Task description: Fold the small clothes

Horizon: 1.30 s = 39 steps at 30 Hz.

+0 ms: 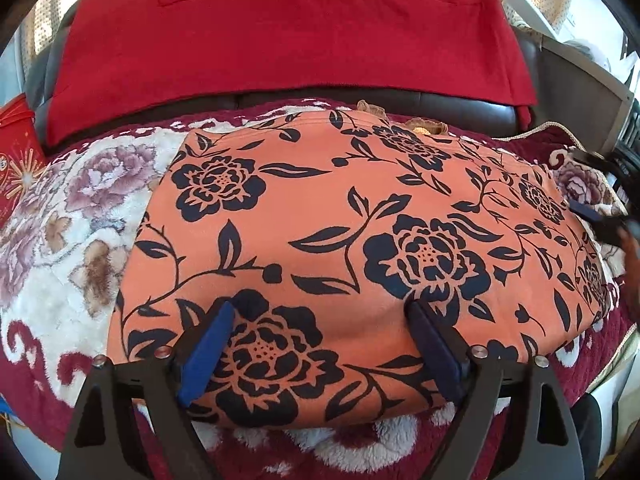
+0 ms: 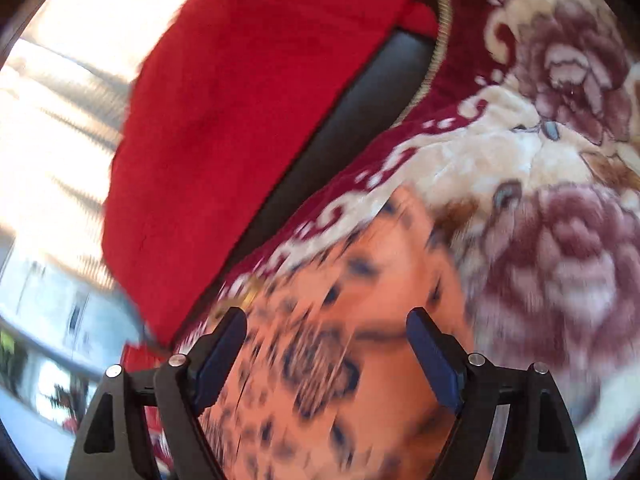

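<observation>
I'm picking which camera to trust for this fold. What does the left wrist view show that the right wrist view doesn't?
Only the left view shows the whole orange flowered cloth sharply, plus the right tool at its far edge. Only the right view shows bright windows, and it is blurred. Both show the red cloth, the plush blanket and open jaws over the orange cloth.
</observation>
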### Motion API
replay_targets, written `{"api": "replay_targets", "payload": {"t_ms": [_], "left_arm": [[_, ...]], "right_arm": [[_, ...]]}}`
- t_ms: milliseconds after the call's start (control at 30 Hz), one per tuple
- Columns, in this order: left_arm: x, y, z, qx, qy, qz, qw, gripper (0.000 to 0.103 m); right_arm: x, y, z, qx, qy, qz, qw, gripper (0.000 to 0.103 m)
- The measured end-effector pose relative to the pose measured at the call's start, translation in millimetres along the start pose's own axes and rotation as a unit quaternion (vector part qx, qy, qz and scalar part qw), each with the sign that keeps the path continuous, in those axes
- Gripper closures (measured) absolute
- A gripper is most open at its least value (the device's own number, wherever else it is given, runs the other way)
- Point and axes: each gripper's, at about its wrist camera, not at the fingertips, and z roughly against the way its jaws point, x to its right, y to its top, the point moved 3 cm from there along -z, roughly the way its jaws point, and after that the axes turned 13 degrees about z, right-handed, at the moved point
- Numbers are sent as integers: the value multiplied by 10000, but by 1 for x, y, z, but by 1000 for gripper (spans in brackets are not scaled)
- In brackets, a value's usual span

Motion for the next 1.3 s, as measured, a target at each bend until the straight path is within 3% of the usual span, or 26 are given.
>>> {"api": "replay_targets", "payload": {"t_ms": [133, 267, 367, 500, 567, 600, 633, 767, 867, 1000, 1167, 1267, 1300], "left_arm": [[5, -3, 27, 251, -121, 77, 9996, 14], [6, -15, 43, 153, -93, 78, 9998, 14], [1, -26, 67, 261, -126, 69, 9996, 14], [-12, -36, 95, 453, -63, 219, 9987, 14], [-18, -41, 100, 422, -67, 346, 9985, 14], [-21, -46, 103, 386, -72, 397, 9984, 14], [-21, -50, 107, 386, -75, 415, 9984, 14], [-26, -59, 125, 521, -110, 346, 9980, 14], [-31, -62, 132, 564, -173, 449, 9972, 14], [-31, -65, 137, 541, -248, 534, 9968, 14], [-28, -67, 142, 662, -108, 369, 9971, 14], [-25, -67, 133, 548, -55, 397, 9977, 14], [-23, -68, 131, 527, -39, 373, 9979, 14]], "right_arm": [[-33, -51, 34, -86, 466, 432, 9979, 18], [-9, -88, 20, -568, 23, 243, 9981, 18], [-13, -86, 39, -255, 124, -61, 9996, 17], [-42, -88, 58, 22, 306, 424, 9986, 15], [-41, -97, 46, -157, 134, 641, 9977, 10], [-25, -106, 29, -497, -158, 544, 9972, 10], [-17, -111, 22, -608, -120, 340, 9975, 11], [-29, -101, 50, -137, 88, 128, 9998, 11], [-49, -100, 59, -90, 109, 627, 9979, 11], [-24, -119, 26, -938, -223, 244, 9950, 11], [-43, -112, 56, -232, 74, 433, 9988, 11], [-16, -123, 39, -547, 91, 287, 9980, 11], [-8, -126, 40, -433, 274, 69, 9987, 11]]}}
